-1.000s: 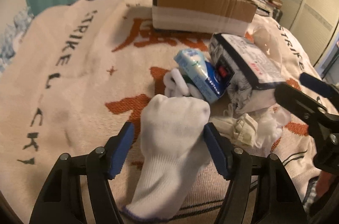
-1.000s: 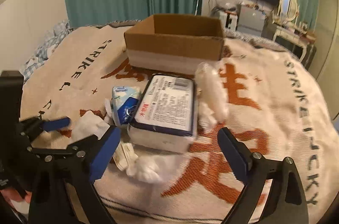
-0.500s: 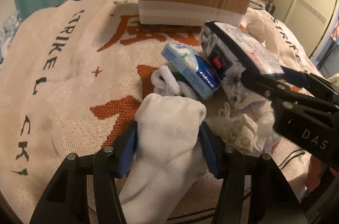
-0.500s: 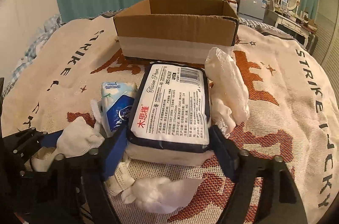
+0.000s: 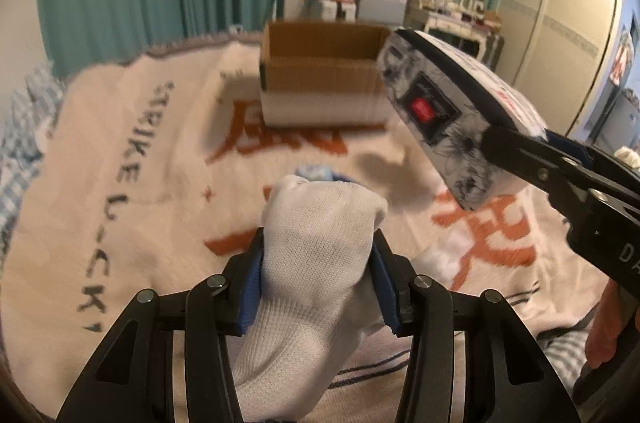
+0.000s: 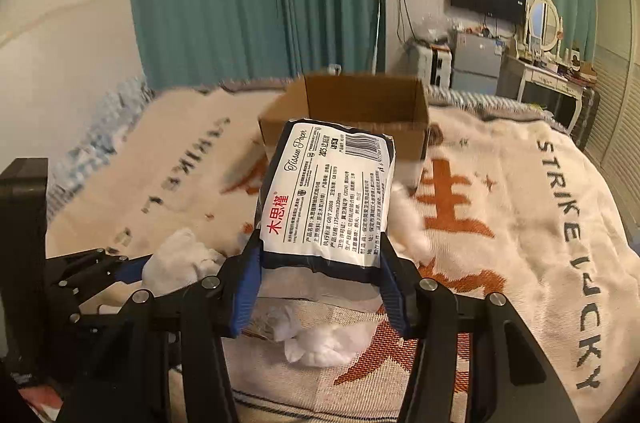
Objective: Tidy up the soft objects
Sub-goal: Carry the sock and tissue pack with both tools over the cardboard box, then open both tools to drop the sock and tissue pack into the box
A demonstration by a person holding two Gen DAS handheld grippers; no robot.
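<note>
My left gripper (image 5: 318,283) is shut on a white sock (image 5: 316,263) and holds it above the blanket; the sock also shows in the right wrist view (image 6: 180,263). My right gripper (image 6: 320,283) is shut on a tissue paper pack (image 6: 326,195) and holds it lifted and tilted; the pack shows at the right in the left wrist view (image 5: 444,111). An open cardboard box (image 5: 320,75) stands at the far middle of the bed, behind the pack in the right wrist view (image 6: 360,103).
A cream blanket (image 6: 520,223) with orange and black lettering covers the bed. White soft pieces (image 6: 328,343) lie on it under the pack, another (image 6: 408,219) to its right. A small blue tissue pack (image 5: 316,173) peeks behind the sock. Furniture stands beyond the bed.
Both grippers closed on their objects and rose: the left lifted the sock, the right lifted the tissue pack off the blanket toward the box.
</note>
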